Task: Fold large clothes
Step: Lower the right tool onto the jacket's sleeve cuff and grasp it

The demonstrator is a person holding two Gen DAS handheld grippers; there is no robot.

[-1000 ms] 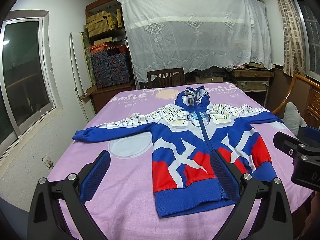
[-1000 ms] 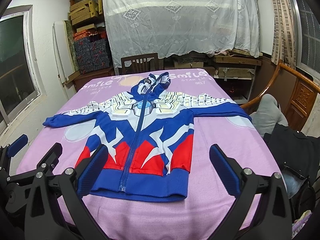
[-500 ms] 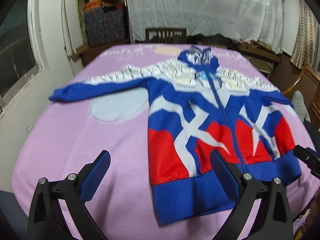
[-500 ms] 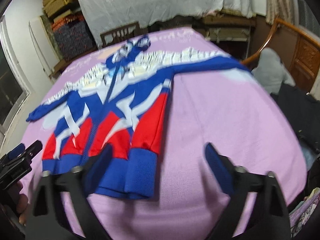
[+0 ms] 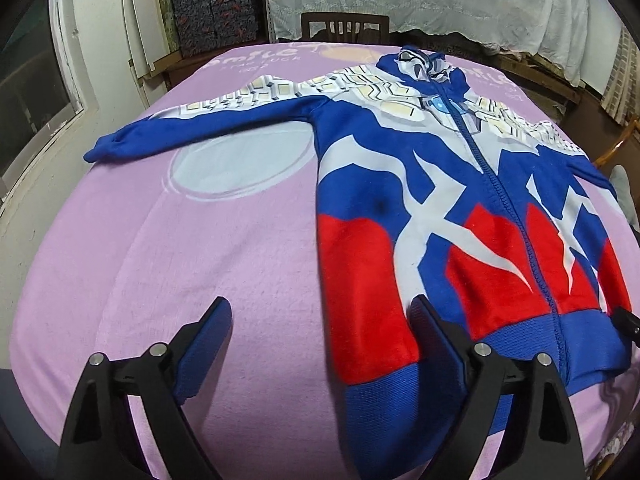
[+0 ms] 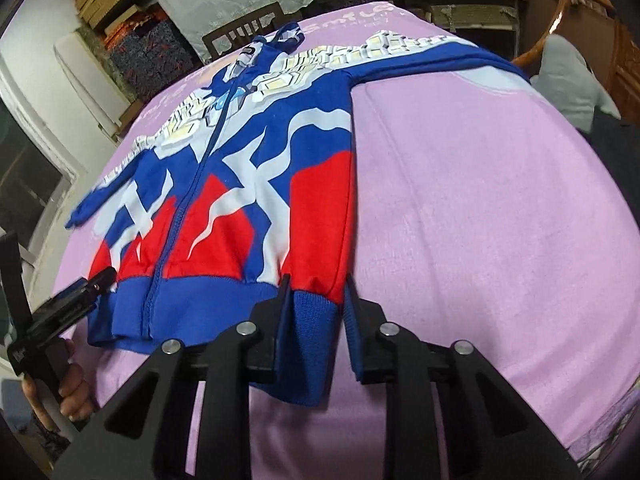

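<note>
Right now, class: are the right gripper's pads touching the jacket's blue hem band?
Touching. The right wrist view shows the right gripper, whose jaws have just been closing, with both pads against the blue hem band of the jacket.

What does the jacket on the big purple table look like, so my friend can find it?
Find the table with the purple cloth in the middle of the room. Lying flat on it, sleeves spread wide, is the jacket. It is the only garment there: blue with red lower panels, white stripes and a hood.

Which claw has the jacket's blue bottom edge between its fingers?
The right gripper: its jaws have just been closing around the jacket's blue hem corner. The left gripper gapes wide.
</note>
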